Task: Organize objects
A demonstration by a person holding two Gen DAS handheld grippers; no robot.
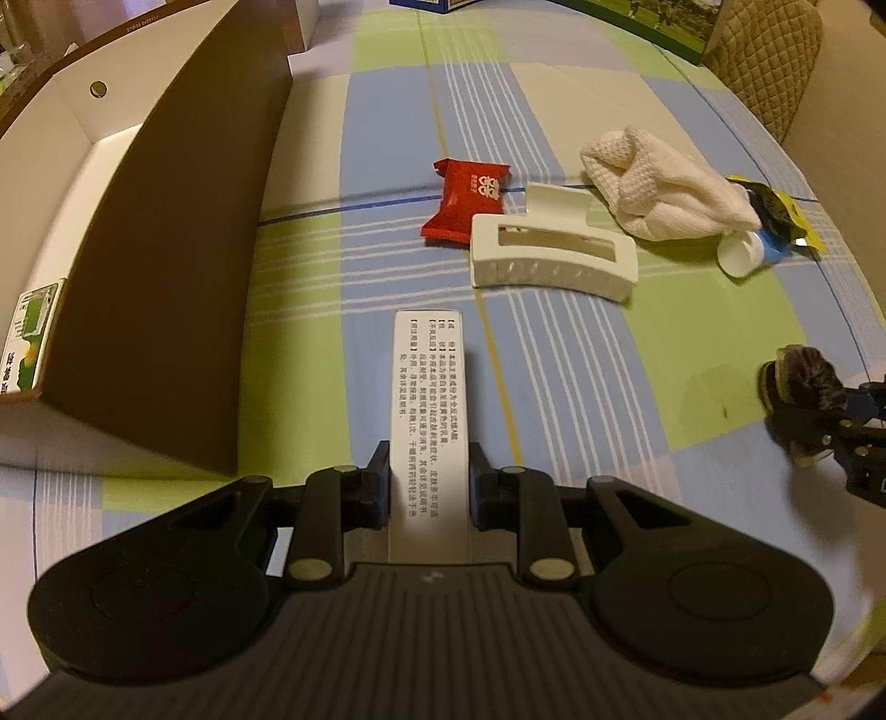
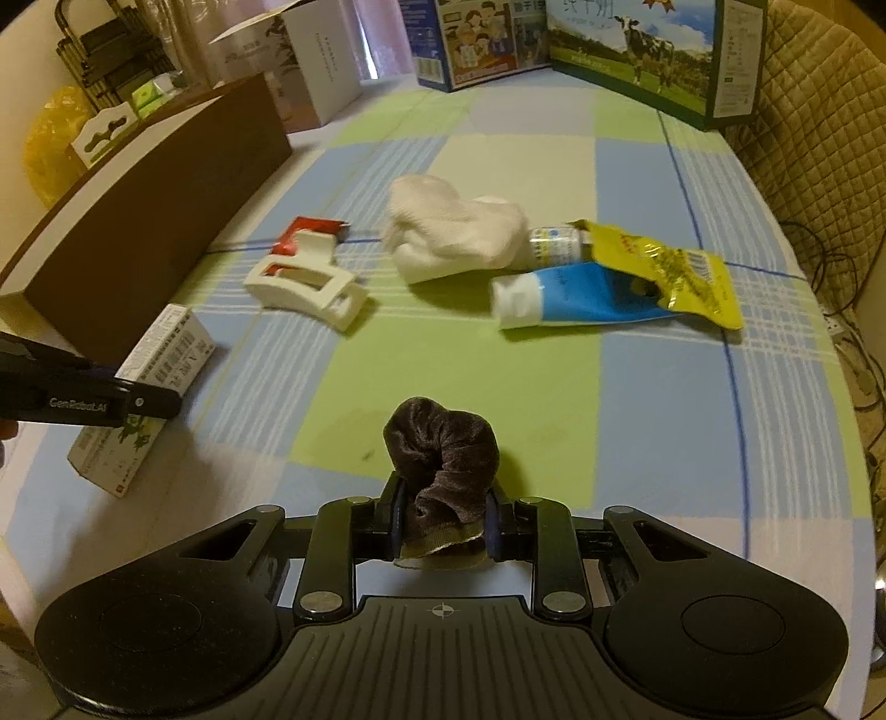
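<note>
The left gripper [image 1: 429,476] is clamped tight on a long white box [image 1: 429,410]. The box sticks straight out past the jaws. It has rows of small black Chinese print on its side, too small to read. In the right wrist view this box [image 2: 160,360] shows a barcode and more tiny print, and the black finger [image 2: 88,401] pressing on it says "GenRobot.AI".

The right gripper [image 2: 443,520] is clamped on a dark brown fuzzy scrunchie [image 2: 443,448]. Most of it bulges out ahead of the jaws. A bit of tan cloth pokes out behind them.

Ahead of the left jaws lies a white hair claw clip [image 1: 551,252] on the checked tablecloth [image 1: 554,360]. Just past the clip is a red snack pack [image 1: 468,199] with white marks. To the right of these is a bumpy white cloth [image 1: 659,183].

Left of the left jaws stands a long brown box [image 1: 166,266] with a white inside.

Ahead of the right jaws lie a blue tube [image 2: 581,296] with a white cap and a torn yellow packet [image 2: 675,271]. Far back stands a carton with a cow picture [image 2: 637,50].
</note>
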